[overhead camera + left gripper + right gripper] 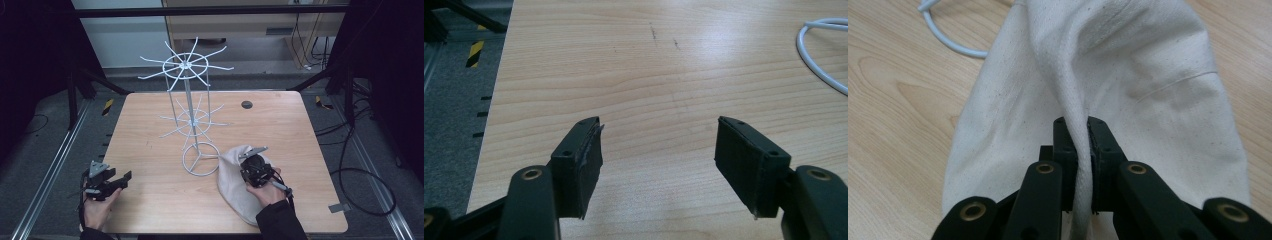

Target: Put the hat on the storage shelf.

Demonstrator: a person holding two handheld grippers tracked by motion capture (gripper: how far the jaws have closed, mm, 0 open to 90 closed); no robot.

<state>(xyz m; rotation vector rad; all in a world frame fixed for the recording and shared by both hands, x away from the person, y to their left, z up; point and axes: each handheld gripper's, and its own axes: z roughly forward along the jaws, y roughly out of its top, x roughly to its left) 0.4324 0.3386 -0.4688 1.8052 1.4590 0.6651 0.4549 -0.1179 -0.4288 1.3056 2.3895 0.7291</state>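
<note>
Cream cloth bag [235,182] lies flat on the near-right part of the wooden table [150,150], long axis running from the near edge by the person's right sleeve up and slightly left, its far end touching or just beside the ring base of the white wire rack [199,159]. Right gripper [251,166] sits on top of the bag with jaws pressed together on a raised fold of the fabric [1079,145], the fold standing up along the bag's length between the pads. Left gripper [112,181] rests at the near-left of the table, well apart from the bag, jaws spread with bare wood between them [659,150].
</note>
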